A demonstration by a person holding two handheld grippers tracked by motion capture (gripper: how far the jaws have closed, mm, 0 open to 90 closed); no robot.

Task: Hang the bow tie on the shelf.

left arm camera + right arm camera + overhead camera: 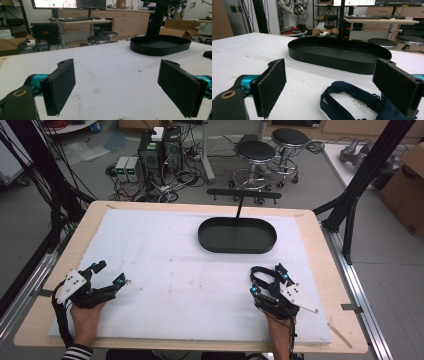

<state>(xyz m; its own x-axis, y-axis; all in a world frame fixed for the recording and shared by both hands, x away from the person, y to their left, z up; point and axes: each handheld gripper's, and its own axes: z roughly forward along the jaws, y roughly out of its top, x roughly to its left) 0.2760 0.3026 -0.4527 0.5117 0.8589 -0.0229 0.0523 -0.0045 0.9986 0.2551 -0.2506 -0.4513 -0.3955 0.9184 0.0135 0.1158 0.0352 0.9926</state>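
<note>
A dark blue fabric strap (352, 96), looped and limp, lies on the rough white surface (175, 285) at five o'clock, between the wide-open right gripper's (268, 281) felt pads; the left gripper (110, 274) gapes wide at eight o'clock.

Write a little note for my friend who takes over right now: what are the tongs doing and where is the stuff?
Left tongs: open, nothing between them, resting low near the left edge of the white mat.
Right tongs: open, not gripping; the dark blue strap lies on the mat right between and in front of them.
Black oval tray: holds nothing, at the far side of the mat, its upright stand behind it.
Done: nothing picked up yet.
Left: probably grab the strap and carry it to the tray.
</note>
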